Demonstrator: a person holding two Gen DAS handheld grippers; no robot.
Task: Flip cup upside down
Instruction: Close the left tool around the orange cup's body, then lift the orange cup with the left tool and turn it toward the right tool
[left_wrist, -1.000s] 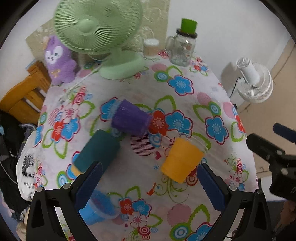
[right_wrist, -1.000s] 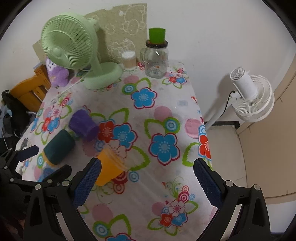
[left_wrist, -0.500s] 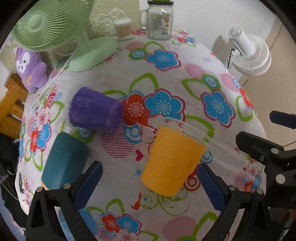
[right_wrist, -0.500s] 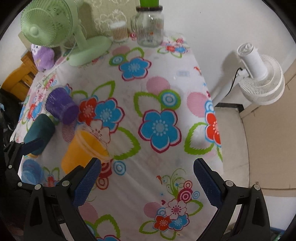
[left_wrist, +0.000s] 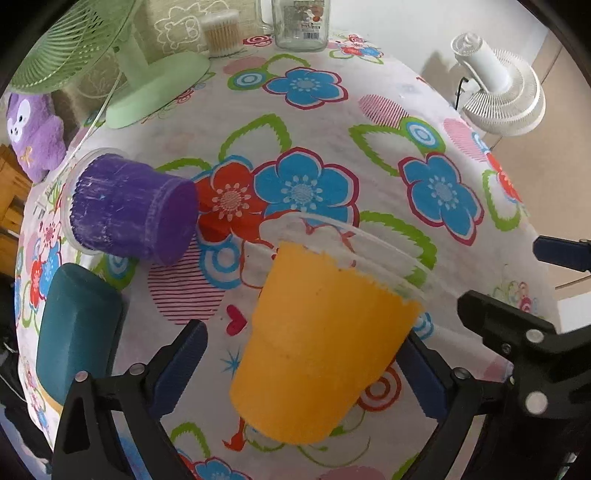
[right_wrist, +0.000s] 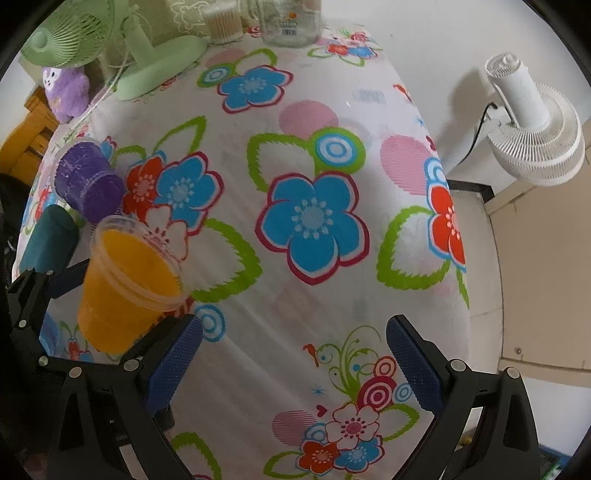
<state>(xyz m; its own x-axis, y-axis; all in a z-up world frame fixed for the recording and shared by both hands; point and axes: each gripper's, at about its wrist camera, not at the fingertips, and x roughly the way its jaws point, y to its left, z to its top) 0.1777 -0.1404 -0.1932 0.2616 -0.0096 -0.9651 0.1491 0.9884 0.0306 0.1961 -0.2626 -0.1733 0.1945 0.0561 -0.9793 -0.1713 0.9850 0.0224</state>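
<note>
An orange cup (left_wrist: 325, 343) with a clear rim lies tilted on its side on the flowered tablecloth (left_wrist: 314, 122); its mouth points away from me. My left gripper (left_wrist: 299, 373) is open, its fingers on either side of the cup's base without gripping it. The cup also shows in the right wrist view (right_wrist: 125, 288). My right gripper (right_wrist: 295, 365) is open and empty above the cloth, to the right of the cup.
A purple cup (left_wrist: 129, 210) and a teal cup (left_wrist: 77, 332) lie on their sides left of the orange one. A green desk fan (left_wrist: 110, 55), a glass jar (left_wrist: 301, 22), a cotton-swab tub (left_wrist: 221, 33) and a purple plush (left_wrist: 29, 129) stand at the back. A white fan (right_wrist: 532, 122) stands beyond the table's right edge.
Both grippers have moved forward and down. The orange cup is now between the left gripper's open fingers. The cups have not moved.
</note>
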